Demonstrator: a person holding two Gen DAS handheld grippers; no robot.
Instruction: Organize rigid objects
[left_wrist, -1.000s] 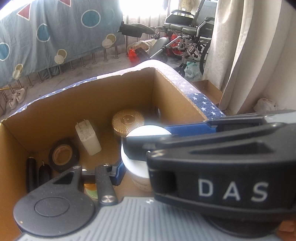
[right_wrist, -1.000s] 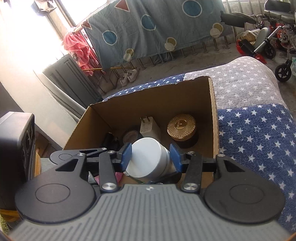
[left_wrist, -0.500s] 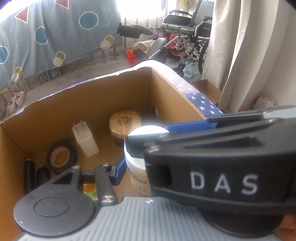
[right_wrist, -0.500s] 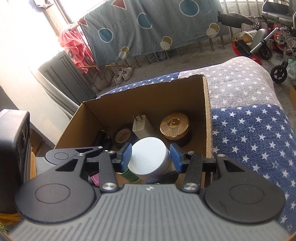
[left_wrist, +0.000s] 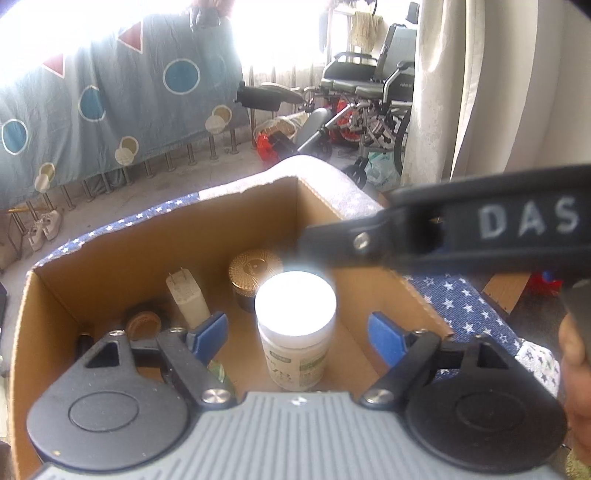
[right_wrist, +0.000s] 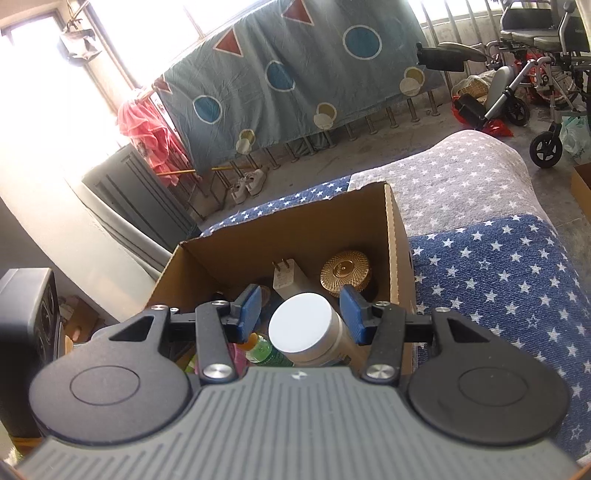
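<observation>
Jar (left_wrist: 295, 325) is set in box (left_wrist: 110, 258), released by the just-widened left hand-held gripper (left_wrist: 295, 332); the right hand-held gripper (right_wrist: 301, 314), half-open, empty. Another item must be fetched next.

Left gripper (left_wrist: 295, 334) tilts steeply downward, its blue pads (left_wrist: 207, 332) set wide apart — the jaws have just been opening, and the white-lidded jar (left_wrist: 295, 325) stands between them with a clear gap on either side, touched by neither pad. Right gripper (right_wrist: 300, 314) angles down more gently, its blue pads (right_wrist: 248, 308) at a middling spread and clear of the jar below them; its black arm, lettered "DAS", crosses the upper right of the left wrist view. At that view's right edge, a bit of the person's hand (left_wrist: 574, 365) shows — only part of it is visible.
</observation>
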